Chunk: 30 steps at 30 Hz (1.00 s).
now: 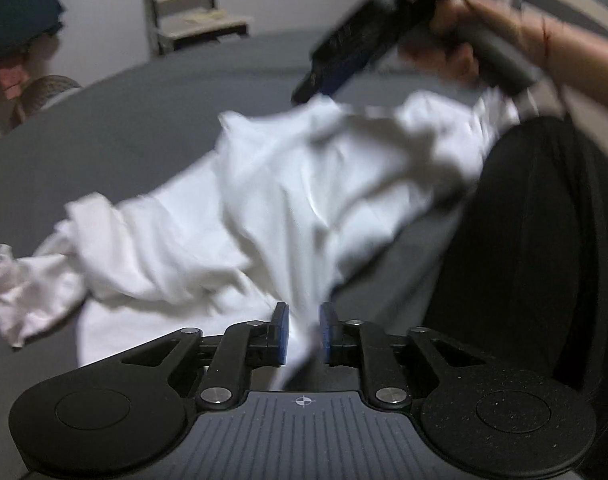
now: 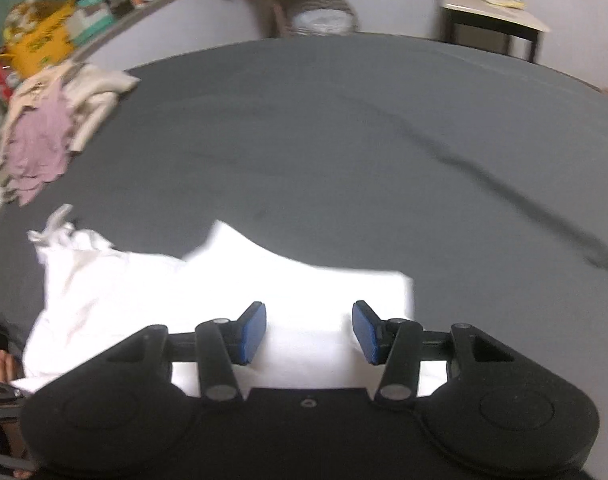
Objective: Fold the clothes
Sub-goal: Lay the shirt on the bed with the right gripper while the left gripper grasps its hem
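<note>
White garment [image 1: 264, 200] in left claw [image 1: 304, 332]

White garment [image 1: 288, 200]: soft matt cloth, creased. Grey cover [image 2: 343, 140]: matt fabric, lightly wrinkled. Left gripper [image 1: 304, 332] and right gripper [image 2: 308, 330]: matt black plastic, fine speckled texture, shiny metal pivot pins, blue rubbery pads [image 2: 254, 332]. Far-left clothes pile [image 2: 52, 128]: rumpled matt cloth.
</note>
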### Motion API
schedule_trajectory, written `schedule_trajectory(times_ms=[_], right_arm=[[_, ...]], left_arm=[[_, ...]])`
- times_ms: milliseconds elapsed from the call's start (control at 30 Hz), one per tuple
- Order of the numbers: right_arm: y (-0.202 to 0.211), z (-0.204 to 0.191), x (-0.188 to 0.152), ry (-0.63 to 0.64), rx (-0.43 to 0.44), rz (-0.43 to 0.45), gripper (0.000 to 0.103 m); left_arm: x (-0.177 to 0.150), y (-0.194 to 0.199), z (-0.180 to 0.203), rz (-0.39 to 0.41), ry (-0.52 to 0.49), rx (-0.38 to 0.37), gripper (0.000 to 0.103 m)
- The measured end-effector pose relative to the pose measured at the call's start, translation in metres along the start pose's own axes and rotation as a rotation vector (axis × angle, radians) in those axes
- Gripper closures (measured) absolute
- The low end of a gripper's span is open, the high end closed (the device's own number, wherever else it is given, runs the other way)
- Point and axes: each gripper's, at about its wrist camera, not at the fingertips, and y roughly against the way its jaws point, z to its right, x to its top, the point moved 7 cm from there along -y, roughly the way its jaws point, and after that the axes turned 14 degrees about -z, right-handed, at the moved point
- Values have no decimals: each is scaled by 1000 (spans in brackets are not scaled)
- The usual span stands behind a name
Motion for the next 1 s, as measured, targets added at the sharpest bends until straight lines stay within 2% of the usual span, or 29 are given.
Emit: schedule_trajectory(times_ms=[33, 67, 133, 200, 233, 300, 333, 467, 600, 633, 700, 733, 800, 933, 1000], right_arm=[[-2, -9, 3, 19, 38, 4, 55], [-3, -19, 5, 37, 81, 8, 55], [-10, -38, 10, 68, 129, 8, 55], [-22, -51, 11, 75, 136, -35, 58], [-30, -56, 8, 69, 128, -73, 61], [-42, -62, 1, 49, 117, -136, 73], [-44, -62, -4, 34, 116, -154, 73], [-48, -63, -29, -24, 126, -233, 73], [-35, -64, -58, 30, 119, -273, 73], [-33, -63, -61, 22, 128, -283, 73], [-32, -60, -65, 3, 143, -294, 73], [-31, -58, -65, -5, 148, -291, 73], [-32, -57, -63, -14, 153, -286, 73], [-31, -54, -61, -13, 172, -273, 71], [-31, -50, -60, -24, 193, -267, 68]], left_arm=[[4, 10, -6, 30, 17, 15, 58], [9, 20, -14, 69, 32, 40, 28], [19, 40, -29, 165, 59, 112, 0], [32, 54, -44, 241, 63, 162, 0], [40, 53, -50, 245, 53, 172, 0], [54, 52, -63, 254, 32, 194, 0], [61, 50, -68, 258, 17, 201, 0], [93, 18, -76, 208, -66, 172, 0], [125, -17, -85, 148, -151, 137, 1], [133, -26, -87, 133, -172, 128, 5], [140, -52, -84, 56, -232, 115, 23], [140, -65, -83, 17, -256, 118, 37], [139, -87, -83, -36, -285, 110, 39], [144, -103, -86, -57, -312, -17, 41], [144, -108, -88, -76, -336, -59, 50]])
